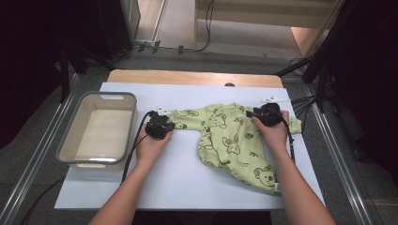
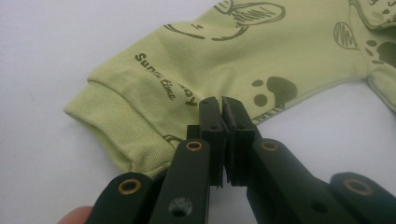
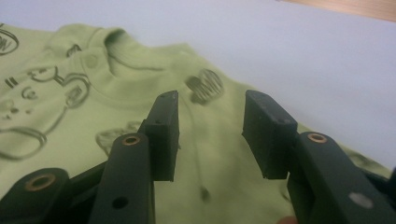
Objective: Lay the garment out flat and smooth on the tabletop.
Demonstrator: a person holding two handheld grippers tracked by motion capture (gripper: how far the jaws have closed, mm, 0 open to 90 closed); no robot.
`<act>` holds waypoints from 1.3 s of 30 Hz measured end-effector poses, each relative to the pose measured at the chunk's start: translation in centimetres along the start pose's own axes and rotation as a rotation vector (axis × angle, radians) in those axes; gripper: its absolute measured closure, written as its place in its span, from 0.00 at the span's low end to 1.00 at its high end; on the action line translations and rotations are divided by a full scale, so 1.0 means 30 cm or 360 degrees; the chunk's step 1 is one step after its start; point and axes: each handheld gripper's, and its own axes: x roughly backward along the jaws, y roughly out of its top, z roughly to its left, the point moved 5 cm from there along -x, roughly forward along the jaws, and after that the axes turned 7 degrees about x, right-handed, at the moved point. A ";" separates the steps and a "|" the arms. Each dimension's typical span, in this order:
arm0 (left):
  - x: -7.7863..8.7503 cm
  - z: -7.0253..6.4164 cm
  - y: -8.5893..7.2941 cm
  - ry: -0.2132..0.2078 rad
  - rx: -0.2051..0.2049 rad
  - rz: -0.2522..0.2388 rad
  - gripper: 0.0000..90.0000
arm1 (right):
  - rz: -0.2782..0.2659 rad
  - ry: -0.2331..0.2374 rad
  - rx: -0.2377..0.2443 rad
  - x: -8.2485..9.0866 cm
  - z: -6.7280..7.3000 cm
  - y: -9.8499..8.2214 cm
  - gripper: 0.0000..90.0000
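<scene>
A light green baby shirt printed with dark koalas lies flat on the white board. Its left sleeve stretches out toward my left gripper. In the left gripper view the jaws are shut together on the sleeve's lower edge, just beside the ribbed cuff. My right gripper rests over the shirt's right shoulder. In the right gripper view its jaws stand open above the fabric, near the neckline, with nothing pinched between them.
A grey plastic tub stands at the board's left side, holding nothing. The wooden table top shows behind the board. A small white object lies at the back right. Bare board stretches in front of the shirt.
</scene>
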 end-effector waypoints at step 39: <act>0.043 0.051 0.013 0.0137 0.0134 -0.0163 0.98 | 0.0089 0.0043 0.0025 -0.177 0.031 0.213 0.82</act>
